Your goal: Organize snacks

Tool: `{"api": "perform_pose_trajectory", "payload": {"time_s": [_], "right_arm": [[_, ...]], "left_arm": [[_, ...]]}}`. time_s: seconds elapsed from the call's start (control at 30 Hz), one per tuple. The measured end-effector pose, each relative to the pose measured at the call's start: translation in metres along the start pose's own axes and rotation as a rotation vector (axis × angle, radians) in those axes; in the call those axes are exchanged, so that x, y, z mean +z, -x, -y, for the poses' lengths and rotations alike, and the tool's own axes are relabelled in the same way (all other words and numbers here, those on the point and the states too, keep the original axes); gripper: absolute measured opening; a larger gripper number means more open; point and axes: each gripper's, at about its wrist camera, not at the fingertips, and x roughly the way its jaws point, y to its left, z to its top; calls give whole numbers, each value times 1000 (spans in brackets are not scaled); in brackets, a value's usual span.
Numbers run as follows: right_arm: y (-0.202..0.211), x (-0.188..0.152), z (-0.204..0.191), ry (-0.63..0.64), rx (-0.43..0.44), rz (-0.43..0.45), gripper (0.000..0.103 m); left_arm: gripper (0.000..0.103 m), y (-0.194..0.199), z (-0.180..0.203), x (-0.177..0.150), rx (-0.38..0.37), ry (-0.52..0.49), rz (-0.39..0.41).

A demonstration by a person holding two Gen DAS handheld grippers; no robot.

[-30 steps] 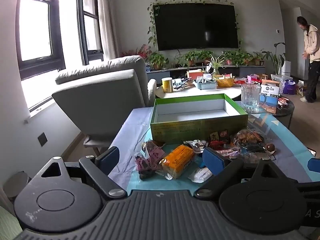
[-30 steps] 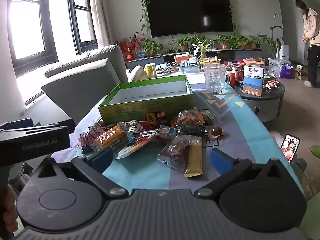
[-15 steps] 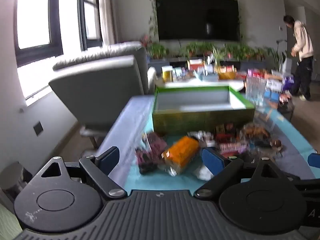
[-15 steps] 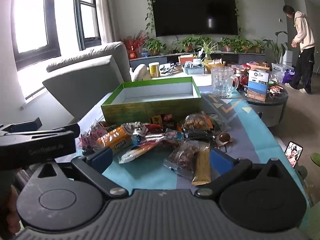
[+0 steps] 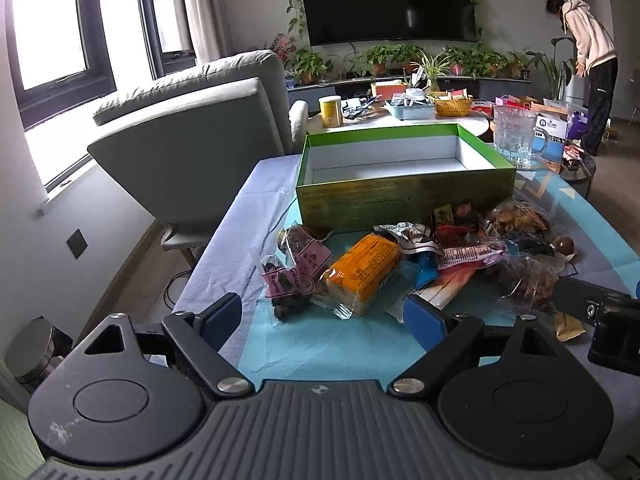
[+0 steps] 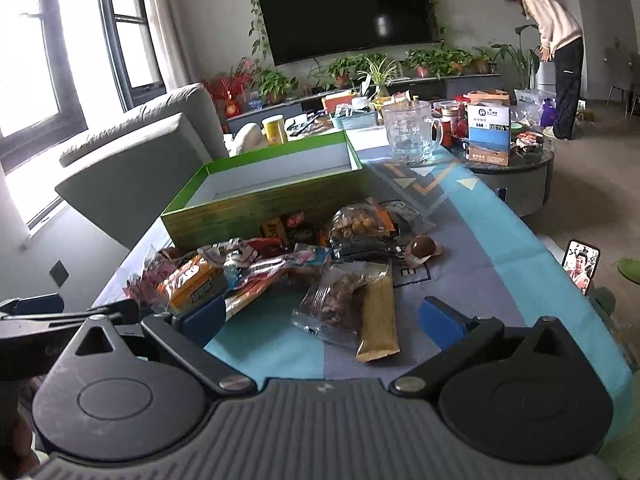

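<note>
A heap of wrapped snacks (image 5: 448,248) lies on the blue tablecloth in front of an empty green box (image 5: 400,196). My left gripper (image 5: 323,318) is open just short of the heap, with an orange biscuit pack (image 5: 364,270) and pink-labelled packets (image 5: 298,276) right ahead of its pads. In the right wrist view my right gripper (image 6: 323,318) is open above a clear bag of nuts with a tan strip (image 6: 352,308); its pads stand apart from the bag. The green box (image 6: 256,200) is behind the snack heap (image 6: 304,252). The left gripper's body (image 6: 44,320) shows at the left edge.
A grey armchair (image 5: 188,144) stands left of the table. A glass mug (image 6: 410,132) sits behind the box's right end, near a round coffee table (image 6: 508,176) crowded with boxes. A phone (image 6: 581,265) is propped at the table's right edge. A person (image 6: 556,52) stands far back.
Both grippers have sunk a little and come closer to the snack heap, which now looks larger. Their jaws kept the same width. The person at the back has bent forward.
</note>
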Motion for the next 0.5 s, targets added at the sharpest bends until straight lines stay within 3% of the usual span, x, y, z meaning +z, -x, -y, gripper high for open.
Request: {"api": "perform_pose_trajectory", "payload": {"time_s": [0.23,0.33,0.5], "right_arm": [[6,0,-3,15,15,33,41],[6,-2,-5,8,5,37,41],[10,-2,-11,-1,86,26,41]], "left_arm": [[88,7,-10,-5,-59,65,4],[88,12,-12,-10,-46,73,-1],[88,19,-10,-15,-3,45,11]]}}
